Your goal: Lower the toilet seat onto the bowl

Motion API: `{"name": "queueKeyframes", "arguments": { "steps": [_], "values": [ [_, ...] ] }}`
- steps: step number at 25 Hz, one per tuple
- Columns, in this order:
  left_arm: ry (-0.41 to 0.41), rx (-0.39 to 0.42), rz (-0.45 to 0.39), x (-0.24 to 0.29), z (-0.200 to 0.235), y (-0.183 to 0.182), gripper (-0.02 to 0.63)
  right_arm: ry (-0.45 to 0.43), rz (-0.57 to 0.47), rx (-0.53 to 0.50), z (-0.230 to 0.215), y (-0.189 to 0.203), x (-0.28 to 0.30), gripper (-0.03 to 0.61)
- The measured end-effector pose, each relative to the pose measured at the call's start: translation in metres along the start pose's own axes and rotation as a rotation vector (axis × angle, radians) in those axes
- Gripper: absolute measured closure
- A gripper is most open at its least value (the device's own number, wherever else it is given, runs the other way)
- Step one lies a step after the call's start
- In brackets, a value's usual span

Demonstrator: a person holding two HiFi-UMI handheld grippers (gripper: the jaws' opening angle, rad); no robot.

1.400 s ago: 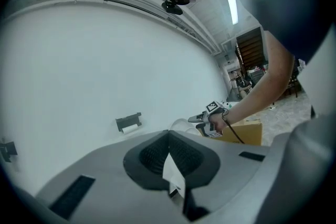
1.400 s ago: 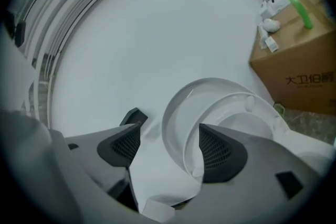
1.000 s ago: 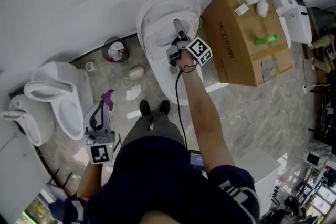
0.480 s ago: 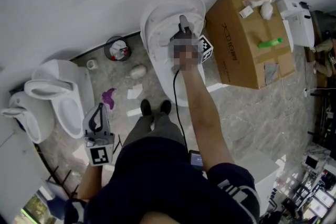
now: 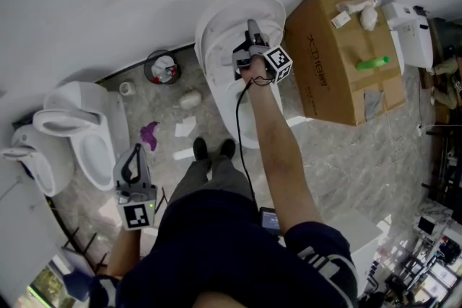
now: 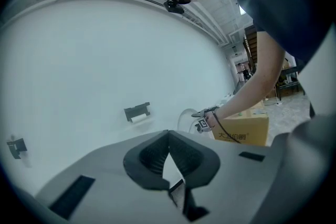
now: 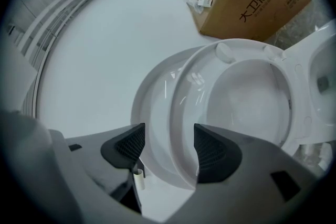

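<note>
- The left gripper (image 5: pixel 134 153) is hanging low at the person's left side. Its jaws are meeting at the tips with nothing between them, so it is taking no part in the work.
- The bowl (image 5: pixel 225 101) is sitting just ahead of the person's feet, open and uncovered, waiting for the seat.
- The right gripper (image 7: pixel 169 149) is reaching out over the bowl to the upper rim of the raised toilet seat (image 7: pixel 202 86). Its jaws are standing wide and have just been closing. The edge of the seat and of the lid (image 7: pixel 155 107) behind it is lying between the pads, and no firm pinch is showing yet.
- The seat is standing nearly upright, leaning back against the lid near the wall.
- It is looking like hard, glossy plastic, so it is probably going to feel stiff, fairly light and slippery under the pads.
- It is likely hinging at the back of the bowl, so it is going to swing in an arc rather than lift free, and it could drop with a bang if let go early.
- The top free edge, farthest from the hinge, is looking like the best place to hold, pinching the ring alone if the lid is meant to stay up.
- A cardboard box (image 5: pixel 332 54) is standing beside the toilet, clear of the seat's swing.
</note>
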State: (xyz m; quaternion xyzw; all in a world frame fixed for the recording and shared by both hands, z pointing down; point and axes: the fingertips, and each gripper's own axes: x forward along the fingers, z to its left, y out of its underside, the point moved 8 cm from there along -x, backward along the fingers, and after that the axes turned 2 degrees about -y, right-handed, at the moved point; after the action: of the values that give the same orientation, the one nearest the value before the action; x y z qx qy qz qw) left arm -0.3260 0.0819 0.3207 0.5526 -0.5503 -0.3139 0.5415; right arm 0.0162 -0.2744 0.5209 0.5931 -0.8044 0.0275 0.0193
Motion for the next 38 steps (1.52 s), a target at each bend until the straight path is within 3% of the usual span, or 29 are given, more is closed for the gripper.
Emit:
{"name": "queueKeyframes", "arguments": {
  "steps": [21, 38],
  "values": [
    [-0.03, -0.026, -0.015, 0.005, 0.009, 0.003, 0.589, 0.224, -0.004, -0.074, 0.0, 0.002, 0.014, 0.397],
    [-0.037, -0.025, 0.001, -0.003, 0.011, 0.007, 0.589, 0.215, 0.034, -0.076, 0.001, 0.0, 0.013, 0.411]
  ]
}}
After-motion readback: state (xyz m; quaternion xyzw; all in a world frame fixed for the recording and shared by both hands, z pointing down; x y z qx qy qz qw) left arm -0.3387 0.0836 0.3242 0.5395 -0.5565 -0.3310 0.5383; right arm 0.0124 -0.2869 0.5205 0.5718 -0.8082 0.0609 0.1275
